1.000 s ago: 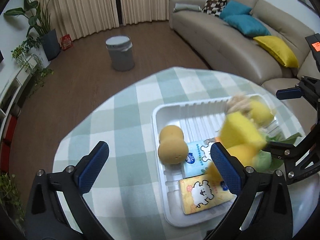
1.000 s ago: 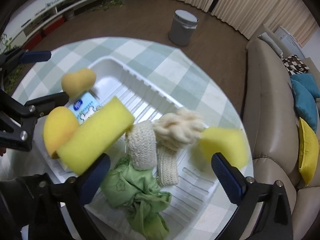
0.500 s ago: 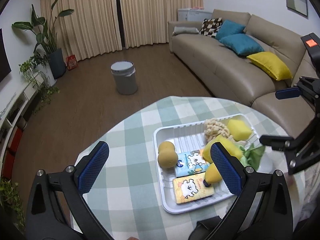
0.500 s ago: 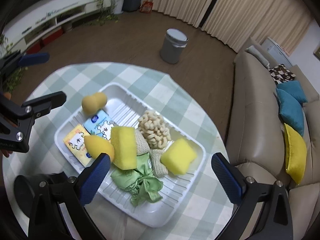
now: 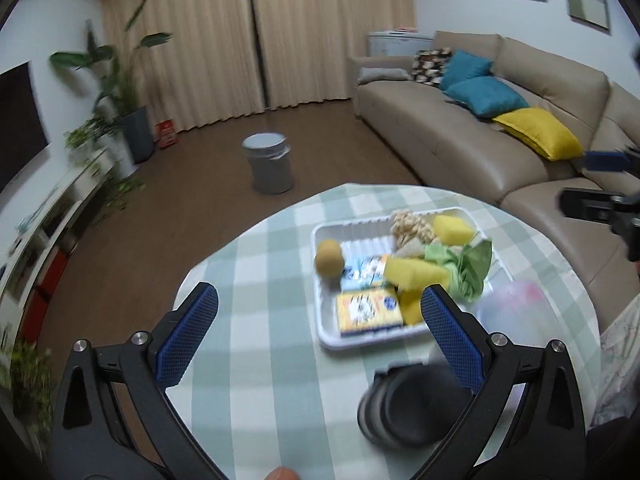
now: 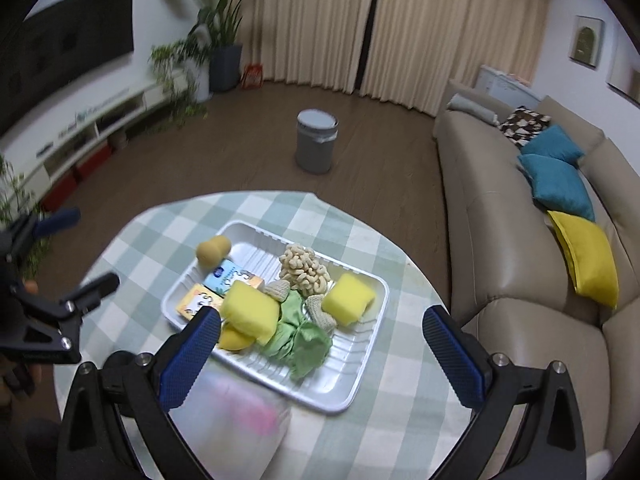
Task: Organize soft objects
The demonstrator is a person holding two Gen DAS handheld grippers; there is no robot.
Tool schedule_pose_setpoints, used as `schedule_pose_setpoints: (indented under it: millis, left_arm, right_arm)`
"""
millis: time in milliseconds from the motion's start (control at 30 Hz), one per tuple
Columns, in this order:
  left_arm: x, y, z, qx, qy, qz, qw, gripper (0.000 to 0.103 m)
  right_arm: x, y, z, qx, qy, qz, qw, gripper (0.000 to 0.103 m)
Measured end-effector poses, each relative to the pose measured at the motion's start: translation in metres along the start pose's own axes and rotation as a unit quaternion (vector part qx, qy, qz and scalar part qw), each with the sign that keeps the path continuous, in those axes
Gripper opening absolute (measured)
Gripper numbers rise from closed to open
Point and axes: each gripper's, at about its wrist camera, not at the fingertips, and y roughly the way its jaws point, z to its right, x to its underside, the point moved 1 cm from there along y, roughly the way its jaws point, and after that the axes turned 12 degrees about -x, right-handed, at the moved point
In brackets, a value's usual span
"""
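In the left wrist view, our left gripper (image 5: 318,334) hangs wide open and empty above the checked table (image 5: 256,280); the white tray (image 5: 320,240) lies ahead, holding a tan gourd-shaped sponge (image 5: 329,259), two small packets, yellow sponges and a green cloth (image 5: 466,264). In the right wrist view, our right gripper (image 6: 320,356) is likewise spread wide, holding nothing, over the tray's (image 6: 352,384) near edge; the cream knitted bundle (image 6: 304,270) sits mid-tray, a yellow block sponge (image 6: 348,299) just right of it
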Motion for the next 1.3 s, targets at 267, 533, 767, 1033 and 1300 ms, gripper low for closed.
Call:
schedule_pose_setpoints:
  millis: [267, 533, 767, 1033, 1300]
  left_arm:
    - [0.060, -0.065, 0.008, -0.059, -0.028, 0.016, 0.9977, 0.103]
    - [0.101, -0.096, 0.022, -0.022, -0.051, 0.009, 0.9984, 0.103]
    - [0.119, -0.115, 0.028, 0.008, -0.074, 0.007, 0.9972, 0.103]
    - [0.122, -0.131, 0.024, 0.012, -0.088, 0.016, 0.9959, 0.103]
    - [0.125, -0.136, 0.027, 0.011, -0.082, 0.029, 0.9962, 0.103]
  right_arm:
    - [0.091, -0.068, -0.037, 0.033, 0.026, 0.100, 0.994, 0.103]
    - [0.185, -0.086, -0.066, 0.065, 0.076, 0.131, 0.986, 0.103]
    - [0.222, -0.084, -0.073, 0.063, 0.124, 0.122, 0.983, 0.103]
    - [0.233, -0.096, -0.082, 0.065, 0.135, 0.138, 0.979, 0.103]
    - [0.235, -0.095, -0.087, 0.074, 0.124, 0.140, 0.980, 0.103]
